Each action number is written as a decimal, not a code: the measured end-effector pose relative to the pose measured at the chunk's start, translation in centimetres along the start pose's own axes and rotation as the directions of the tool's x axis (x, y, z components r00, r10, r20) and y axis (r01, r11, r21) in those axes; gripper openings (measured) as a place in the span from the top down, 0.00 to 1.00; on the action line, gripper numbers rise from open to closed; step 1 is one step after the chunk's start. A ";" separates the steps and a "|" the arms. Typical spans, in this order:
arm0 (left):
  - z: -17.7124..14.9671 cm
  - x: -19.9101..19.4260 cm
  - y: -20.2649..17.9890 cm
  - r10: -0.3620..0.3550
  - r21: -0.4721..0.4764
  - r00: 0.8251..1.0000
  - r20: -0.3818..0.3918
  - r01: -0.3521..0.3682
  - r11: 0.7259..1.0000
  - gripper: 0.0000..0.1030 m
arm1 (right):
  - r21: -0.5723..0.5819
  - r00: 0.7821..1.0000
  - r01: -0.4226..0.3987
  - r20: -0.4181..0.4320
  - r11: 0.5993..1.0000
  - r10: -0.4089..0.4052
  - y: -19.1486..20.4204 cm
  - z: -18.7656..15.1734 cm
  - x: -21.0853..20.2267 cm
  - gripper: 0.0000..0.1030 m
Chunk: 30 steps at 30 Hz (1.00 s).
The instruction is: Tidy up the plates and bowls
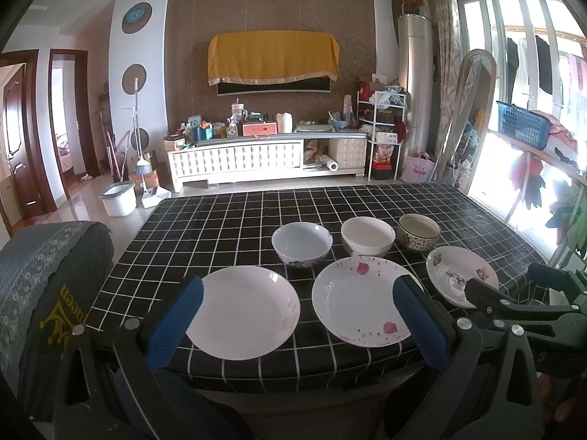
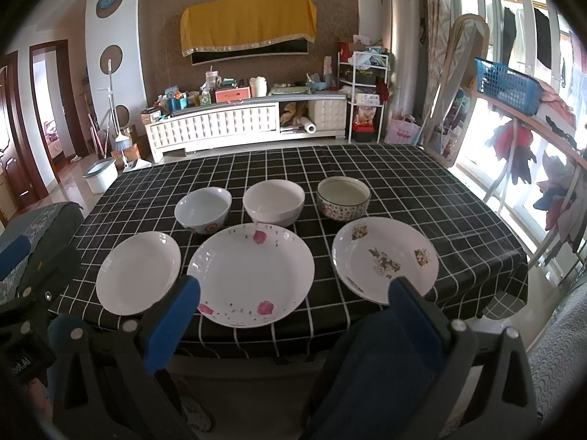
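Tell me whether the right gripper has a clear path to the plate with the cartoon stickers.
Probably yes. The right gripper is open and empty just short of the table edge, and the sticker plate lies in the near row ahead and to its right, nothing stacked on it or standing between.

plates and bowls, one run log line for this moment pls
stage: before first grasp | left gripper: open | right gripper: open | three plates front row | three bowls behind | none stacked

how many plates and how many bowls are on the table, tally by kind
plates: 3 – plain white plate, pink-petal plate, picture-print plate
bowls: 3 – pale blue bowl, white bowl, patterned bowl
total: 6, all apart on the checked tablecloth
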<state>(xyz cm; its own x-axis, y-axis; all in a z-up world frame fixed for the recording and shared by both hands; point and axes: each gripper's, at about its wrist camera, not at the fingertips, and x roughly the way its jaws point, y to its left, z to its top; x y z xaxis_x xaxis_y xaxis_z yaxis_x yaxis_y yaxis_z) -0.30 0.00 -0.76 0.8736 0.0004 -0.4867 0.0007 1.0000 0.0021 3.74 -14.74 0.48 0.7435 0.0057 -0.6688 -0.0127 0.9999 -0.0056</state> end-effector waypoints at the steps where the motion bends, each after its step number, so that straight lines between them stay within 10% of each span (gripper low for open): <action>1: 0.0 0.0 0.0 0.000 -0.001 1.000 0.000 0.000 1.000 0.01 | 0.001 1.000 0.001 0.001 1.000 -0.001 0.0 0.0 0.0 0.00; 30: 2.0 0.4 1.6 -0.001 0.009 1.000 -0.018 0.001 1.000 0.01 | -0.013 0.999 -0.020 0.043 1.000 0.020 1.0 3.0 -0.6 0.00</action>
<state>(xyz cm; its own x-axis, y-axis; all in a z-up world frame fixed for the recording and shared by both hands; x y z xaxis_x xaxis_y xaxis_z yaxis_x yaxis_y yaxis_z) 1.05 1.59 0.79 0.8648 -0.0001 -0.5021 0.0056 0.9999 0.0094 5.33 -13.66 3.12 0.7711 0.0266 -0.6362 -0.0360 0.9993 -0.0019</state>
